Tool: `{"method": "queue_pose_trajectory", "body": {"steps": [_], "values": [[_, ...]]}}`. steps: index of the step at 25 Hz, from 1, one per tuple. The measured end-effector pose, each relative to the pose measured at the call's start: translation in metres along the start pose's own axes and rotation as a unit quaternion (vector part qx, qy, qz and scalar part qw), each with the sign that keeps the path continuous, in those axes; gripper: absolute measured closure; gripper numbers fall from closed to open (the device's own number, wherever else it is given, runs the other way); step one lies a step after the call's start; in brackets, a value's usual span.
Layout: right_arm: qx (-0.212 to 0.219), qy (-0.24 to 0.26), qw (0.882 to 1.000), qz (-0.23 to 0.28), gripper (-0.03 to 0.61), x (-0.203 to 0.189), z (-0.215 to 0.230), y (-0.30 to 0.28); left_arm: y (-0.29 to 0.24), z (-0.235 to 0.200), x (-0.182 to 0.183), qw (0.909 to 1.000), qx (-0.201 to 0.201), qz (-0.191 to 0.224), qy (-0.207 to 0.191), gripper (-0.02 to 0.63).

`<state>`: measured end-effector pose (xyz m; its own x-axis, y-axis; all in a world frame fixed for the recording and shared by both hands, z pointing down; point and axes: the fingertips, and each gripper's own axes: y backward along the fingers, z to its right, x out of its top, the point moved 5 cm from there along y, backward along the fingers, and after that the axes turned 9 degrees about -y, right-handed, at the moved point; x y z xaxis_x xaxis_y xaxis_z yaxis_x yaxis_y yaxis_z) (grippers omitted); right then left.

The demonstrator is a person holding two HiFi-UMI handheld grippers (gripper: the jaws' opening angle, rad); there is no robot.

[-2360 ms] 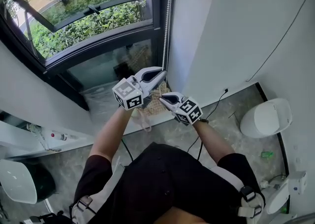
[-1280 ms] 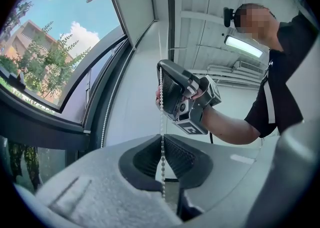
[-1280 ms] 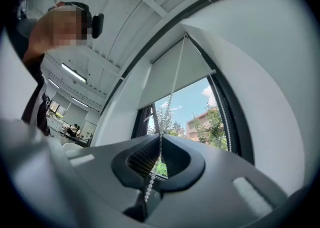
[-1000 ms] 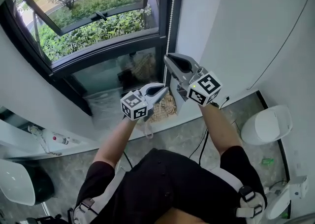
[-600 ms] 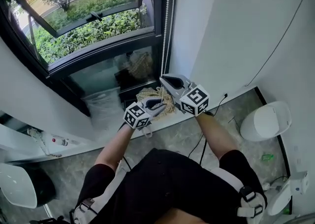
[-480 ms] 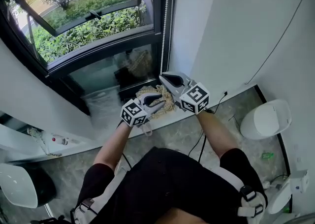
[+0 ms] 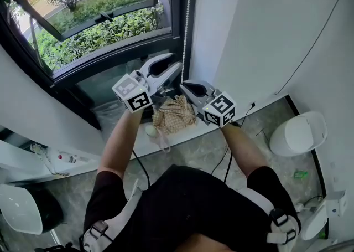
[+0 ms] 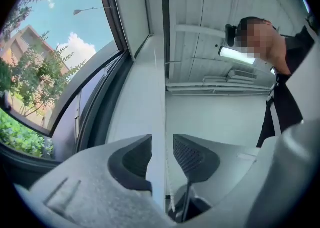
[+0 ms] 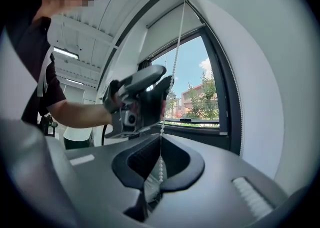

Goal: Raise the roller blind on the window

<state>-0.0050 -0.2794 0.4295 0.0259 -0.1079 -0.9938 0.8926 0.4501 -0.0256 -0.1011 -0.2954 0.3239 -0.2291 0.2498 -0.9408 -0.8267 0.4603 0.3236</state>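
A white bead chain (image 7: 188, 13) hangs down the window's right frame, under the pale roller blind (image 9: 172, 24) at the window's top. My right gripper (image 7: 184, 86) is shut on the bead chain (image 9: 161, 164), which runs up out of its closed pads. My left gripper (image 7: 176, 63) sits just above the right one and beside the chain. Its jaws have just been opening; in the left gripper view the left gripper (image 8: 162, 147) stands open with the thin chain (image 8: 168, 192) passing loosely between the pads. The right gripper view shows the left gripper (image 9: 140, 99) higher up the same chain.
A woven straw bundle (image 7: 174, 113) and a small pale ball (image 7: 150, 130) lie on the low sill below the grippers. A white wall (image 7: 265, 35) stands close on the right with a cable running along it. A white round bin (image 7: 298, 132) sits on the floor at right.
The right gripper has come down with the chain in its jaws. The left gripper has opened, left the chain low down and risen to just above the right gripper.
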Motion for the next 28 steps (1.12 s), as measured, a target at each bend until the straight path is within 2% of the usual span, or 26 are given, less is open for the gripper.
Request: {"method": "queue_pose_trajectory", "body": {"steps": [4, 10, 11, 14, 18, 23, 28], "values": [[0.006, 0.001, 1.000, -0.002, 0.569, 0.001, -0.003, -0.001, -0.034, -0.014, 0.027, 0.9993, -0.029, 0.014, 0.017, 0.474], [0.003, -0.007, 1.000, 0.000, 0.569, -0.002, -0.003, 0.002, -0.050, -0.006, 0.050, 0.9971, -0.052, 0.046, 0.029, 0.480], [0.003, -0.007, 1.000, -0.001, 0.569, -0.002, -0.003, 0.003, -0.052, -0.002, 0.051, 0.9964, -0.062, 0.049, 0.030, 0.496], [0.007, 0.000, 1.000, -0.005, 0.571, -0.003, -0.005, 0.003, -0.053, 0.007, 0.052, 0.9949, -0.084, 0.050, 0.024, 0.597], [0.013, -0.004, 1.000, -0.002, 0.572, -0.008, -0.005, 0.004, -0.048, -0.003, 0.049, 0.9963, -0.065, 0.046, 0.031, 0.598], [0.009, -0.016, 0.999, -0.042, 0.572, -0.041, 0.002, 0.011, -0.044, 0.003, 0.016, 0.9983, -0.058, -0.006, -0.006, 0.597], [0.004, -0.041, 0.994, -0.099, 0.572, -0.096, -0.001, 0.012, -0.022, 0.012, -0.038, 0.9988, -0.038, -0.023, 0.018, 0.597]]}}
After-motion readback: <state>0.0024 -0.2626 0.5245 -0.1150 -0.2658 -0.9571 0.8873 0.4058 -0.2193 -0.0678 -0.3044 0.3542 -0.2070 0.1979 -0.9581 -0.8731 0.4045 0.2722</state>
